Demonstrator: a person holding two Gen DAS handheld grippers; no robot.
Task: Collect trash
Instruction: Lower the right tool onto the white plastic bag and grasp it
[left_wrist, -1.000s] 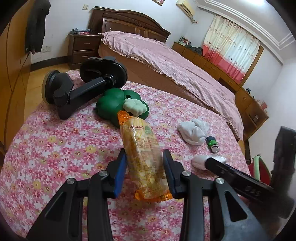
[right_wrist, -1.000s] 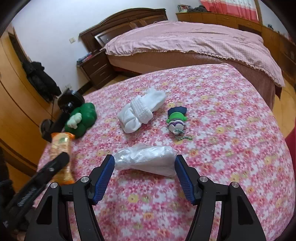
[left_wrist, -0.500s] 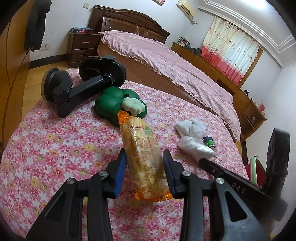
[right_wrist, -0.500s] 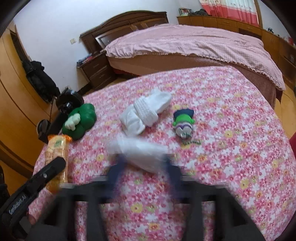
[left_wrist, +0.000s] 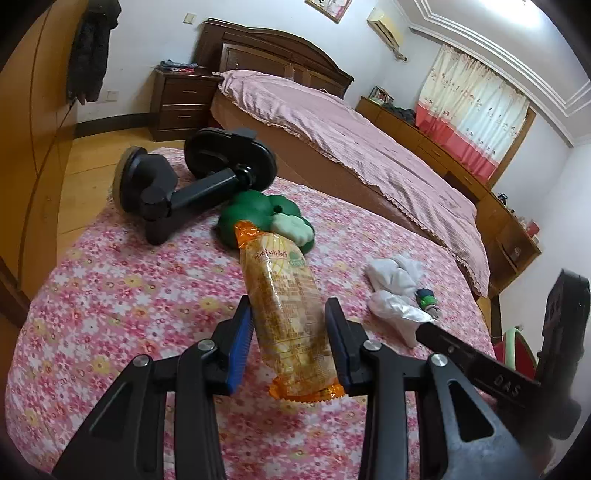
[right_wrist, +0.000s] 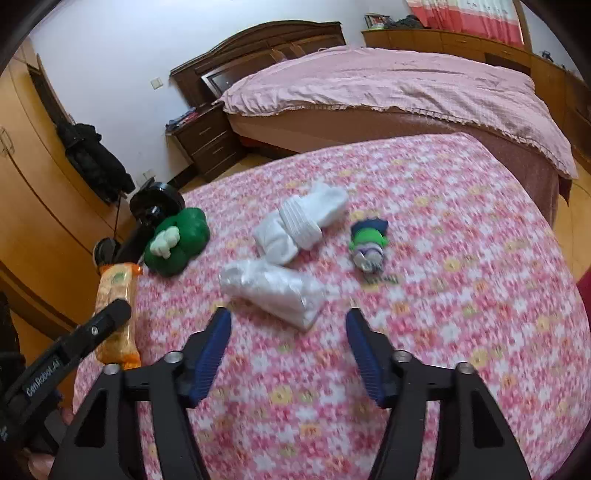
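My left gripper (left_wrist: 289, 334) is shut on an orange snack wrapper (left_wrist: 286, 314) and holds it over the floral tablecloth (left_wrist: 110, 295); the wrapper also shows in the right wrist view (right_wrist: 114, 306). My right gripper (right_wrist: 288, 343) is open and empty, pulled back a little from a crumpled clear plastic bag (right_wrist: 273, 290) that lies on the cloth. The bag also shows in the left wrist view (left_wrist: 395, 314), just beyond the right gripper's finger.
On the table are a green plush toy (right_wrist: 177, 240), white rolled socks (right_wrist: 301, 229), a small green and blue doll (right_wrist: 369, 243) and a black suction mount (left_wrist: 192, 181). A bed (right_wrist: 388, 88) and a nightstand (left_wrist: 181, 99) stand behind.
My right gripper has drawn back from the plastic bag, which now lies in front of the fingertips instead of between them. The left gripper still holds the wrapper.
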